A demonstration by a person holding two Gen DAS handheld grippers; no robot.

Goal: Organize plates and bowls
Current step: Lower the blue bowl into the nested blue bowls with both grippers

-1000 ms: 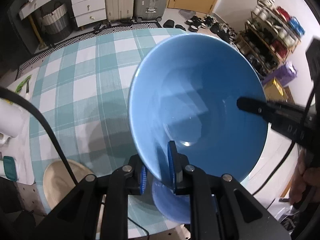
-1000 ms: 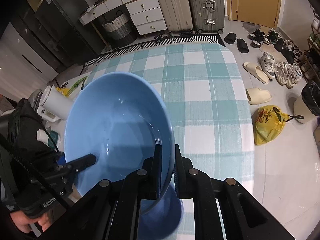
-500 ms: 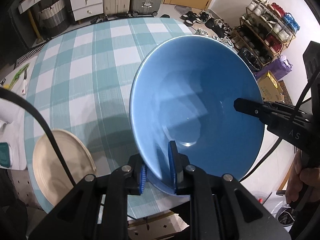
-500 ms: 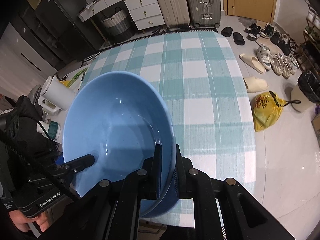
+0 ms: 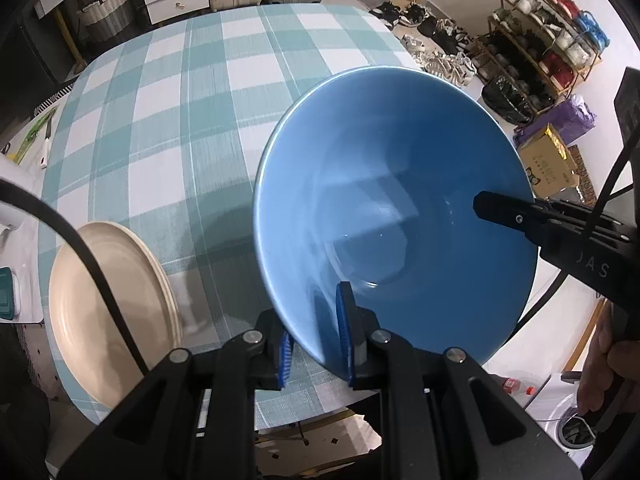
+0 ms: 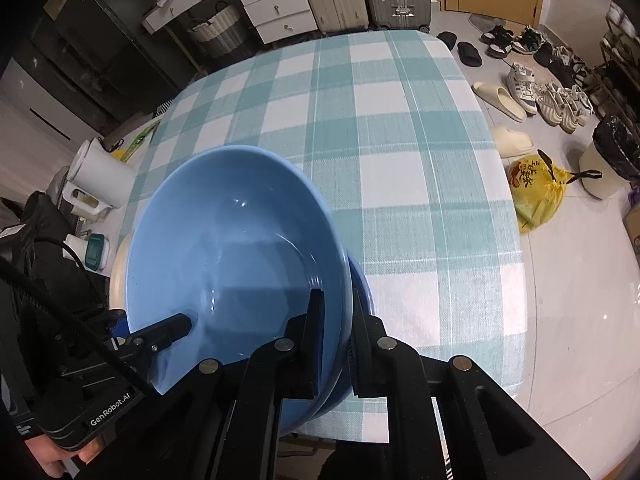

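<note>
Left gripper point(image 5: 318, 344): you have it clamped on the near rim of the blue bowl point(image 5: 400, 208).
Right gripper point(image 6: 334, 344): clenched on the bowl's opposite rim.
Bowl: carried between both grippers above the checked tablecloth point(image 5: 180, 120).
Second blue bowl point(image 6: 362, 280): directly underneath.
Cream plates point(image 5: 108, 304): stacked at the table's left edge.

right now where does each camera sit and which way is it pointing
Left wrist: sits on the left gripper, facing steeply down at the blue bowl it clamps, beige plates beside; a hand shows on the right.
Right wrist: sits on the right gripper, facing steeply down at the same bowl's opposite rim; a hand shows lower left.
Shared: the bowl, the checked tablecloth, and each view shows the other gripper.
</note>
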